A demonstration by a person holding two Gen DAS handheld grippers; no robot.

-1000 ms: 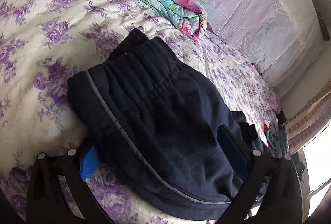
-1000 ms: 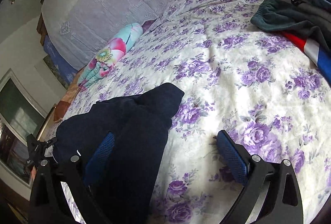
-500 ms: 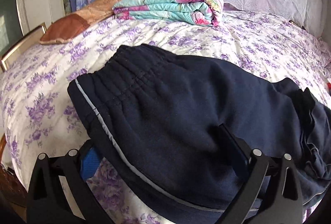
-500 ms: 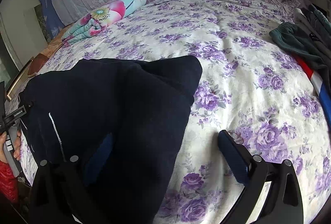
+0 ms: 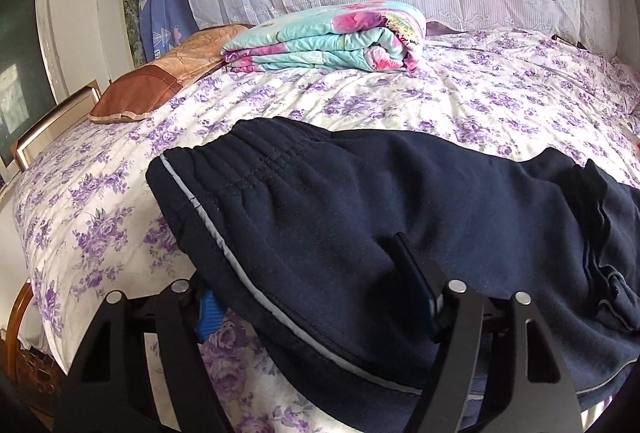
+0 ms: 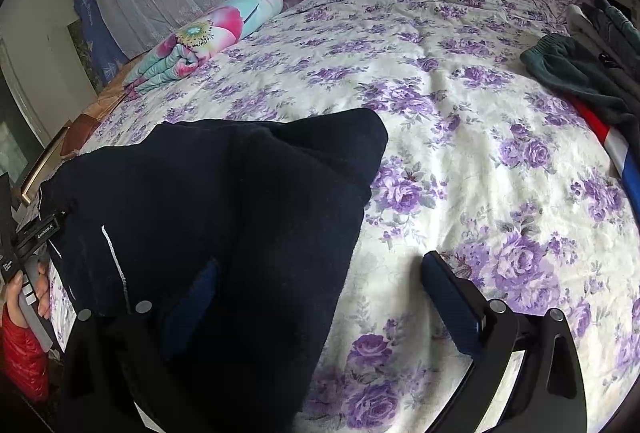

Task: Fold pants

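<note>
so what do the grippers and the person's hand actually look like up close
Both the left gripper and right gripper have matte black angular finger arms with triangular cutouts and round silver pivot screws, tipped with ribbed blue pads. In the right wrist view, the person's bare left hand wraps a grey handle below a black body with small white lettering, and the sleeve is red and quilted.

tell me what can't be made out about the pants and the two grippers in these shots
- Left wrist view: the left gripper has its fingers spread, but the dark pants drape over the gap, so contact underneath is hidden.
- Left wrist view: the pants' lower edge is cut off by the frame.
- Right wrist view: the right gripper is open; its left finger is partly lost against the pants' dark fabric.
</note>
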